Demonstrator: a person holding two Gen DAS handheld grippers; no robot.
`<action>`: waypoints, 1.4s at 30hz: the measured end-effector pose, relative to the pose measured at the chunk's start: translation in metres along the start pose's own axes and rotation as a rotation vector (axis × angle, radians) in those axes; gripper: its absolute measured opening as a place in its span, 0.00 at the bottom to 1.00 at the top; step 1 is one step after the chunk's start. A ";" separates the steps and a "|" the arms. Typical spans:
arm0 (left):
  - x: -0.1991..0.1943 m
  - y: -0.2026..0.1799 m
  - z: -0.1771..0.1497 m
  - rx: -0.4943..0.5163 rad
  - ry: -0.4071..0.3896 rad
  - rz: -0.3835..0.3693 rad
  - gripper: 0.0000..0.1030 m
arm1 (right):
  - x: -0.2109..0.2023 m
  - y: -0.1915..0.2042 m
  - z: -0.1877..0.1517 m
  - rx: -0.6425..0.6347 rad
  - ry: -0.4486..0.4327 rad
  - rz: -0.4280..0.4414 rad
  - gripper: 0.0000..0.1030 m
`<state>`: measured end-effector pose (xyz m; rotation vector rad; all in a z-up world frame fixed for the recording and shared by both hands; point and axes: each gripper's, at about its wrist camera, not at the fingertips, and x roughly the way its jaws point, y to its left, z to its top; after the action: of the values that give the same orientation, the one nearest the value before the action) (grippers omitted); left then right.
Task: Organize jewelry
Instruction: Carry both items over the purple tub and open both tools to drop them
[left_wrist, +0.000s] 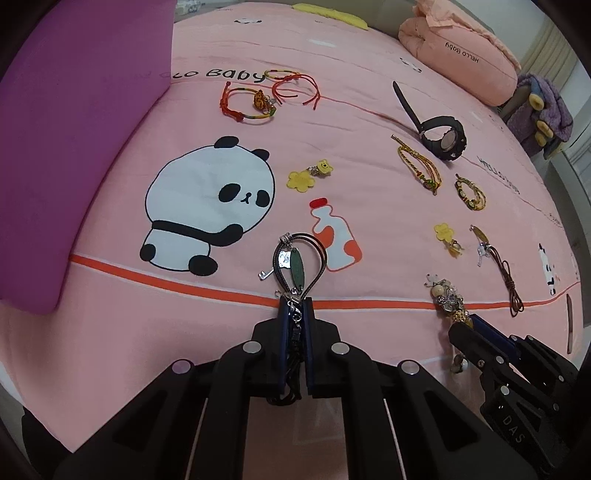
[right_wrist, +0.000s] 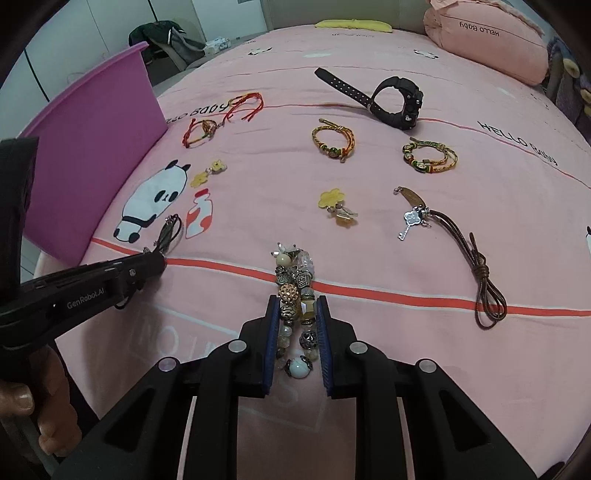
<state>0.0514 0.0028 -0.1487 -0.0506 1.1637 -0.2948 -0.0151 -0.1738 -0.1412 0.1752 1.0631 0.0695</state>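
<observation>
My left gripper (left_wrist: 295, 301) is shut on a dark cord bracelet (left_wrist: 317, 254) with a green leaf pendant and a small silver key. The cord loop sticks out past the fingertips over the pink bedsheet (left_wrist: 369, 122). My right gripper (right_wrist: 295, 299) is shut on a chunky beaded bracelet (right_wrist: 293, 273) of gold, silver and clear beads that runs between the blue pads. In the right wrist view the left gripper (right_wrist: 162, 258) is at the left, near the purple bin (right_wrist: 92, 166). In the left wrist view the right gripper (left_wrist: 469, 325) shows at lower right, holding the beads.
Spread on the sheet are a black watch (right_wrist: 399, 103), two woven yellow bracelets (right_wrist: 332, 142), red string bracelets (right_wrist: 221, 114), two yellow flower charms (right_wrist: 332, 199), and a brown cord with a key (right_wrist: 480, 280). A pink pillow (right_wrist: 487, 44) lies at the far right.
</observation>
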 end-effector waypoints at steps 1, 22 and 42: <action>-0.004 -0.001 0.000 0.008 -0.002 -0.004 0.07 | -0.004 -0.001 0.001 0.010 -0.007 0.014 0.19; -0.157 -0.011 0.033 0.088 -0.244 -0.085 0.07 | -0.119 0.052 0.061 -0.014 -0.203 0.121 0.19; -0.242 0.157 0.086 -0.045 -0.387 0.160 0.07 | -0.113 0.255 0.163 -0.234 -0.228 0.395 0.19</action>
<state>0.0740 0.2055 0.0727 -0.0508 0.7847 -0.1097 0.0794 0.0435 0.0780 0.1747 0.7737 0.5161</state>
